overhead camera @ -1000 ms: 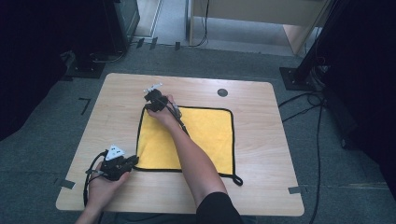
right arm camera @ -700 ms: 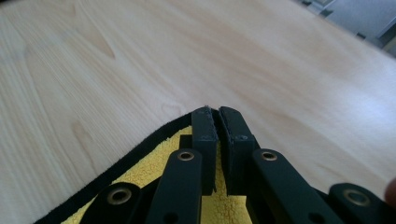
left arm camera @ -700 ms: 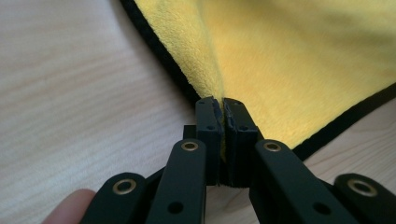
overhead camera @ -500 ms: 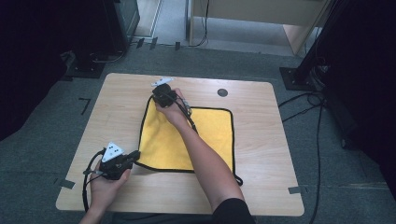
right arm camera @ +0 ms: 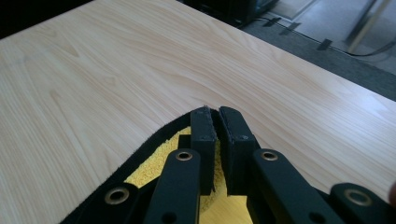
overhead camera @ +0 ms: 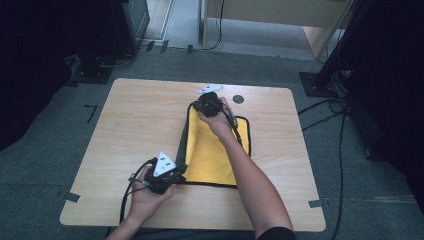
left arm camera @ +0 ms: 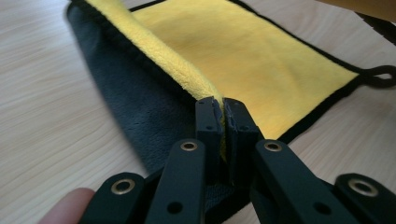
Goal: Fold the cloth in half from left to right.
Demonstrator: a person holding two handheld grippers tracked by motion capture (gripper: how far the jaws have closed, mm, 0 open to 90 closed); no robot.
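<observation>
Jaws of the left gripper point(left arm camera: 222, 109) are closed on the near left corner of the cloth point(left arm camera: 261, 60), the yellow pile pinched between the pads. The right gripper point(right arm camera: 214, 112) is clamped on the far left corner in the same way. Both corners are raised and the left edge is folded over toward the right, so the grey underside shows. The rest of the cloth lies flat in the middle of the table point(overhead camera: 135, 125).

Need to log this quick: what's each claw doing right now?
Left claw: closed on the yellow cloth at its near corner.
Right claw: closed on the cloth's far corner.
</observation>
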